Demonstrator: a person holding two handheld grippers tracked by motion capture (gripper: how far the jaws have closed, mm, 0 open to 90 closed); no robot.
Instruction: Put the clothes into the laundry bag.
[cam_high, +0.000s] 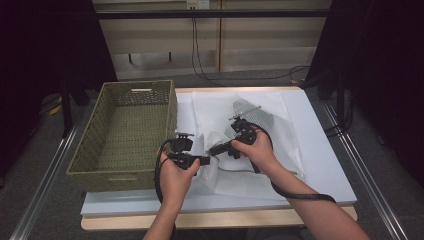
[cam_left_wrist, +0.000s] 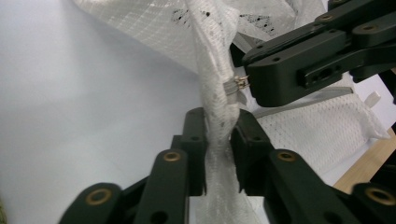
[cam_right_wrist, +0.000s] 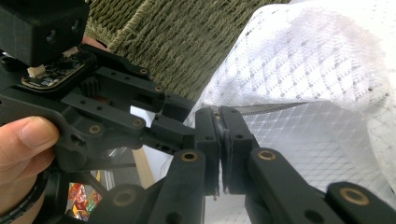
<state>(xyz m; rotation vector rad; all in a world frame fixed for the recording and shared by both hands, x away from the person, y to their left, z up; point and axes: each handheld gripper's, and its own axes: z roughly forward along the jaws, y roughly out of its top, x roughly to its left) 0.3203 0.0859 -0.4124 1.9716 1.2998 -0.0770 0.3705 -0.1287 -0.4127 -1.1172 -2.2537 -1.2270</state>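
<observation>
Forearms come in from 6 o'clock in the high view, each hand wrapped round a gripper, and both tools meet right over the near middle of the table (cam_high: 320, 165). Looks like a zipper job on a white mesh laundry bag (cam_high: 270, 125), which lies crumpled across the table's centre, running from the grippers up toward 12 o'clock.

Left gripper (cam_high: 206, 160) has its jaws pinched narrow on a bunched rope of the mesh (cam_left_wrist: 219, 135), with cloth squeezed between the pads. Right gripper (cam_high: 210, 150) is clamped practically shut, and in its own view the jaws bite on something thin and dark at the bag's edge, right where a zip line (cam_right_wrist: 275, 108) runs off toward 3 o'clock. From the left gripper view there's a small metal zipper pull (cam_left_wrist: 237, 84) sitting at the tip of the right gripper's jaw, so my guess is the pull is what it's gripping or about to drag.

Progress-wise I'd say early: both grips are set, one anchoring the cloth and one at the pull, but I can't tell how much of the zip is open or closed. The actual slide seems left to do.

Further out at 9 to 10 o'clock there's a green woven basket (cam_high: 107, 175), empty, touching the bag's left edge. It crowds the left hand a bit. Bunched mesh could snag the slider too.
</observation>
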